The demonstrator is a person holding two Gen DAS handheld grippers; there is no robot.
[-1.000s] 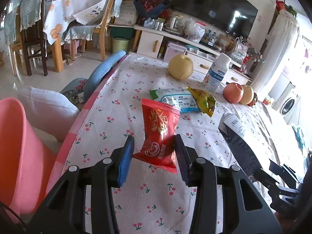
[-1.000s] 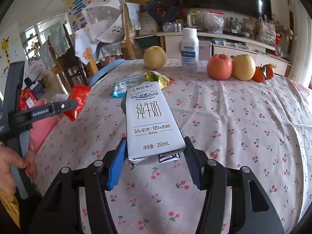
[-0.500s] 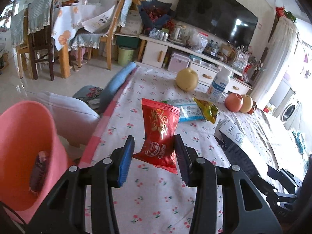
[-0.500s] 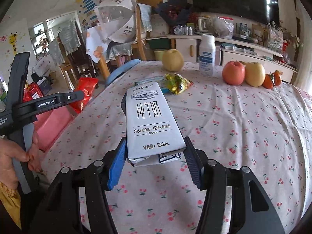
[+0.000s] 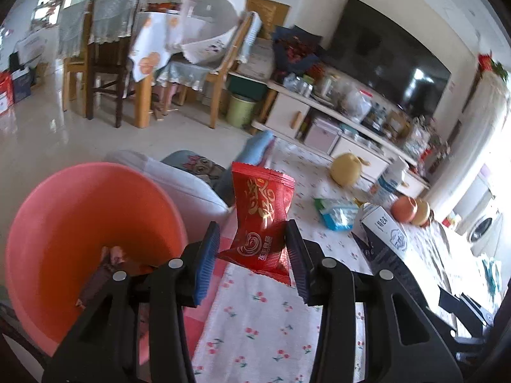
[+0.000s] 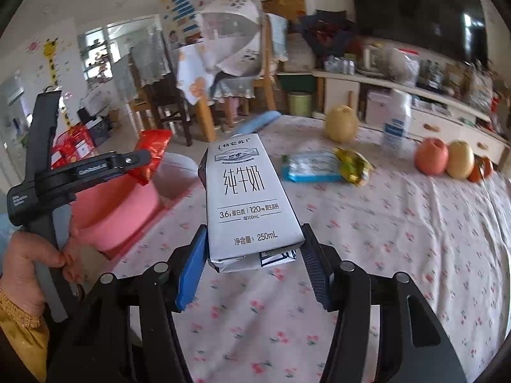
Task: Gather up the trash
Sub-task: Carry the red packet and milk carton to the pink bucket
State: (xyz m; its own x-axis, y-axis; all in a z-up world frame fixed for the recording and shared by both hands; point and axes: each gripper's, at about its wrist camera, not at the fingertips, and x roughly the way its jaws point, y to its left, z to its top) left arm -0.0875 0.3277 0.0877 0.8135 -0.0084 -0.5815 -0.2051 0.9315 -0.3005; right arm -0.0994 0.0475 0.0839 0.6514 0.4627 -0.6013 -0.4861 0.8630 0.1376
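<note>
My left gripper (image 5: 254, 263) is shut on a red snack wrapper (image 5: 260, 220), held in the air over the table's left edge. Just to its left is a pink bucket (image 5: 64, 223) with a dark wrapper (image 5: 95, 279) lying inside. My right gripper (image 6: 252, 266) is shut on a white milk carton (image 6: 247, 198), lifted above the cherry-print tablecloth (image 6: 399, 239). In the right wrist view the left gripper (image 6: 140, 162) with the red wrapper (image 6: 151, 153) hangs over the pink bucket (image 6: 118, 210), held by a hand (image 6: 28, 268). A blue-white wrapper (image 6: 311, 169) and a yellow wrapper (image 6: 354, 166) lie on the table.
A pear (image 6: 341, 123), a white bottle (image 6: 396, 124), an apple (image 6: 431, 156) and other fruit stand at the table's far side. A white cushion (image 5: 188, 188) and a blue chair back (image 5: 255, 145) are beside the bucket. Chairs, a dining table and a TV cabinet stand behind.
Both grippers have moved left and a little up with their loads. The pink bucket now fills more of the left wrist view, and its inside with the dark wrapper shows.
</note>
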